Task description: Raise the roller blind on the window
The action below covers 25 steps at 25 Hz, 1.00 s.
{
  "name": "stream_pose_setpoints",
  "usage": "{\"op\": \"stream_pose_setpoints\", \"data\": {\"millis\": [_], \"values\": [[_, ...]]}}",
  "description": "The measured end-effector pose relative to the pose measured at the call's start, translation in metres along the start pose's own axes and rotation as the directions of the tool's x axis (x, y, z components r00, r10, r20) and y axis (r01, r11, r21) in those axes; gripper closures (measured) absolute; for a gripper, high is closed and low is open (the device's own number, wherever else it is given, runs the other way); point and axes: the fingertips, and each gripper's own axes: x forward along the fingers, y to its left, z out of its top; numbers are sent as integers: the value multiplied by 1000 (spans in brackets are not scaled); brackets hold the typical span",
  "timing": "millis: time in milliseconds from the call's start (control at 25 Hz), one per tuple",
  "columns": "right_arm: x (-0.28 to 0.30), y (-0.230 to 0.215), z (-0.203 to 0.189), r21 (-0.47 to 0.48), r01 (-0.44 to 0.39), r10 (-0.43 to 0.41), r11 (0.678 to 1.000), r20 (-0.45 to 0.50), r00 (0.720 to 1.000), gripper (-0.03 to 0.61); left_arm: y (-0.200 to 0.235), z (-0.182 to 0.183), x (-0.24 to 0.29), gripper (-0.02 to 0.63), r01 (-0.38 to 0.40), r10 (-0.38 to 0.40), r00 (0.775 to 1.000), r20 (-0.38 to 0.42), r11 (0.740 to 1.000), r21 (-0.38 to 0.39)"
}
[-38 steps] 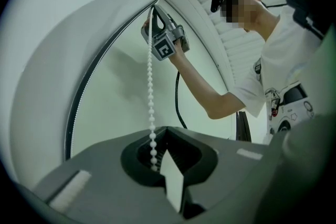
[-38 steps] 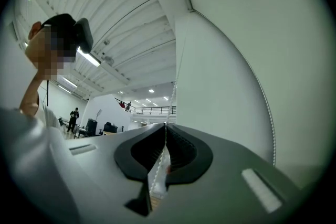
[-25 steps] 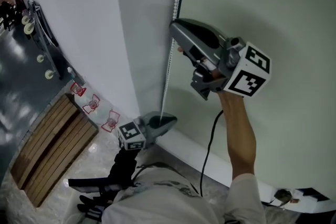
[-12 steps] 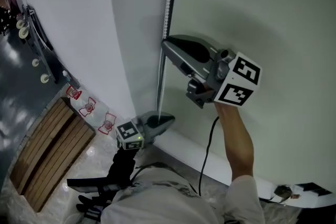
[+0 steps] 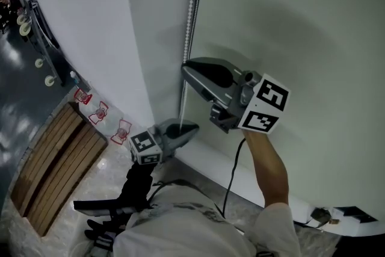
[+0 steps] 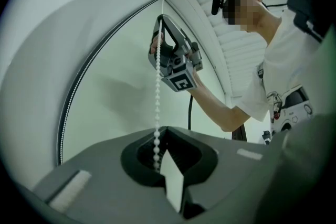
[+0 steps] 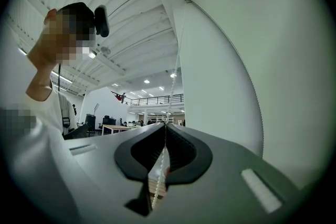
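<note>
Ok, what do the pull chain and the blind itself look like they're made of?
The pull chain is a string of small round white beads, smooth with a slight sheen, so most likely plastic. The blind is a pale green-grey sheet, matte and flat with no weave visible. It is probably coated fabric or vinyl, but the pictures don't settle which.

White bead chain (image 5: 190, 9) — pale, perhaps greenish blind (image 5: 289, 21) — black-and-white marker cube (image 5: 264, 104)

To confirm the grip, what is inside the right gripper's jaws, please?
A bead chain clamped in the shut jaws of the right gripper; its pinched beads are covered.
</note>
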Motion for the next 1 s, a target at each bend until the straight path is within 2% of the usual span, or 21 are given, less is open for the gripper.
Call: {"op": "stream_pose_setpoints", "data": {"millis": [720, 880, 1000], "values": [[-11, 11, -85, 116, 10, 1, 993, -95, 996, 568, 5, 12, -6, 615, -12, 12, 1000, 26, 1000, 13], [-16, 13, -102, 157, 12, 4, 988, -100, 995, 568, 6, 13, -5, 615, -9, 9, 1000, 27, 1000, 14], [-20, 11, -101, 178, 12, 1, 984, -73, 997, 566, 5, 12, -6, 615, -8, 8, 1000, 24, 1000, 15]]}}
